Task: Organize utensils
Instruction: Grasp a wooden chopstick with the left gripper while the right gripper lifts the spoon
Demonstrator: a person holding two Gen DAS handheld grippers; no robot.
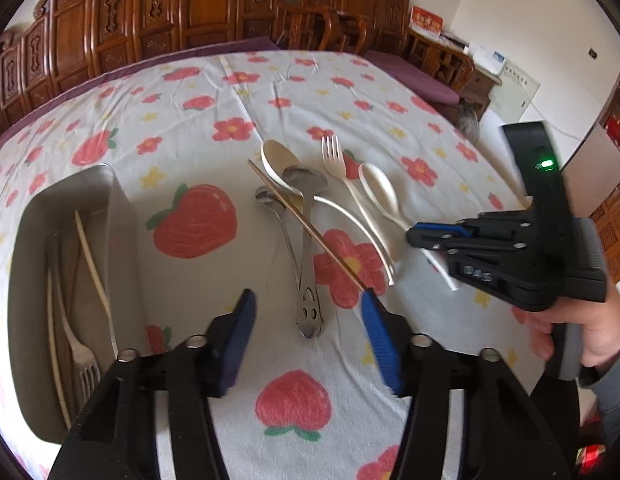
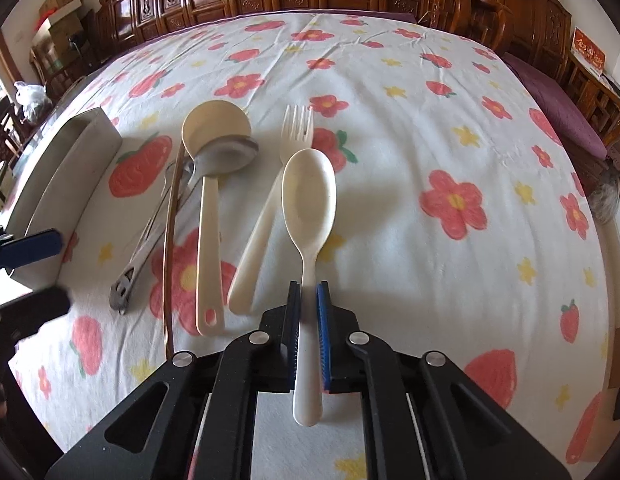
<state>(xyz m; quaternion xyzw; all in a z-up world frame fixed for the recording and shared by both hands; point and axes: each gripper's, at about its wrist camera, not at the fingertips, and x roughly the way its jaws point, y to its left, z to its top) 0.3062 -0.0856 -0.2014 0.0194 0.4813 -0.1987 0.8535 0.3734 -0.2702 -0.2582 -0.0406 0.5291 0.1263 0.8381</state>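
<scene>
Right gripper (image 2: 308,296) pinching the handle of a cream plastic spoon (image 2: 308,196), bowl pointing toward the table's far edge. Left gripper (image 1: 308,312) half spread, empty, hanging over the handle end of a smiley-cut steel spoon (image 1: 308,240). Between them, piled on the flowered tablecloth (image 1: 214,92): a brown chopstick (image 1: 306,226) crossing the steel spoons, a cream ladle (image 2: 208,216), a cream fork (image 2: 270,200). Metal tray (image 1: 122,216) near the table's left edge, already holding a fork and chopsticks. Risks: thin spoon handle pivoting or slipping from the pads when lifted; left pads catching the crossed chopstick and scattering the pile.
</scene>
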